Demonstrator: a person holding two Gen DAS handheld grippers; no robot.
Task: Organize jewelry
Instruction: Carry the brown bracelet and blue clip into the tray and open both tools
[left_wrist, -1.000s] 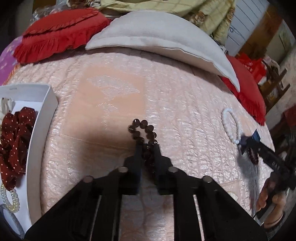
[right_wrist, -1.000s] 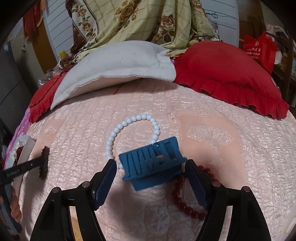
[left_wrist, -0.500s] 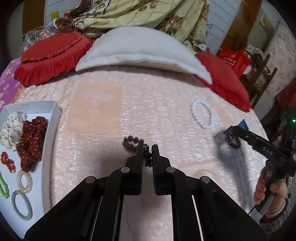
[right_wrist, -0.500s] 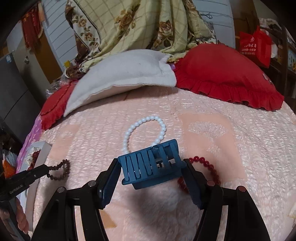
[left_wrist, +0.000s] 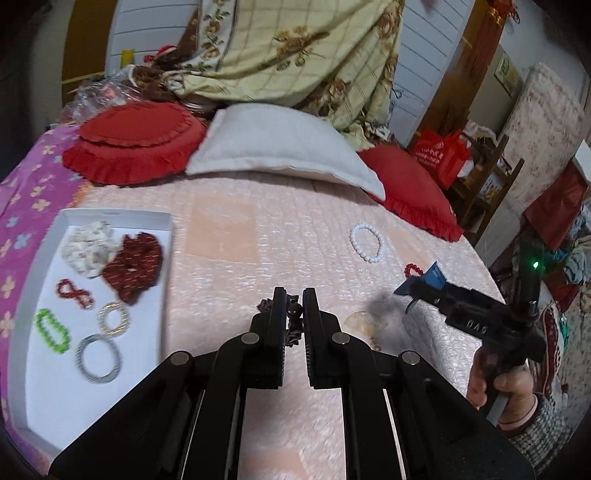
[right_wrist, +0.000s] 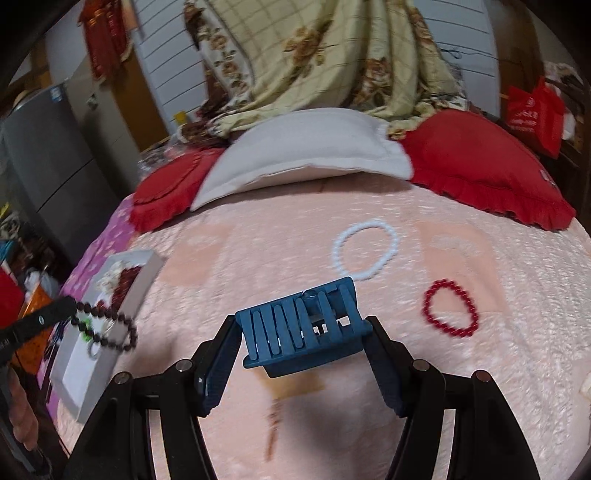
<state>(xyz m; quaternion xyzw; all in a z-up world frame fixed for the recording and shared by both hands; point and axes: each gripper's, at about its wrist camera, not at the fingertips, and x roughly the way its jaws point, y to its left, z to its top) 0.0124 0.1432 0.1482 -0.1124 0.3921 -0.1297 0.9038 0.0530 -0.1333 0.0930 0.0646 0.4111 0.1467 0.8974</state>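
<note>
Both grippers have risen: left gripper (left_wrist: 293, 314) is carrying the dark bead bracelet (right_wrist: 107, 326) clamped between its jaws toward the white tray (left_wrist: 110, 216), while right gripper (right_wrist: 301, 354) is clamping the blue hair claw (right_wrist: 301, 334).

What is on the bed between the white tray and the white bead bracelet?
Only bare pink bedspread lies between the white tray and the white bead bracelet; the left wrist view shows it best.

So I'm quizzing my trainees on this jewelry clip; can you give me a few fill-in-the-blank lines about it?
1. The left gripper holds a ____ bead bracelet.
2. The right gripper holds a ____ hair clip.
3. The white bracelet lies on the ____.
4. The green bracelet lies in the white ____.

Missing words: dark; blue; bed; tray
</note>
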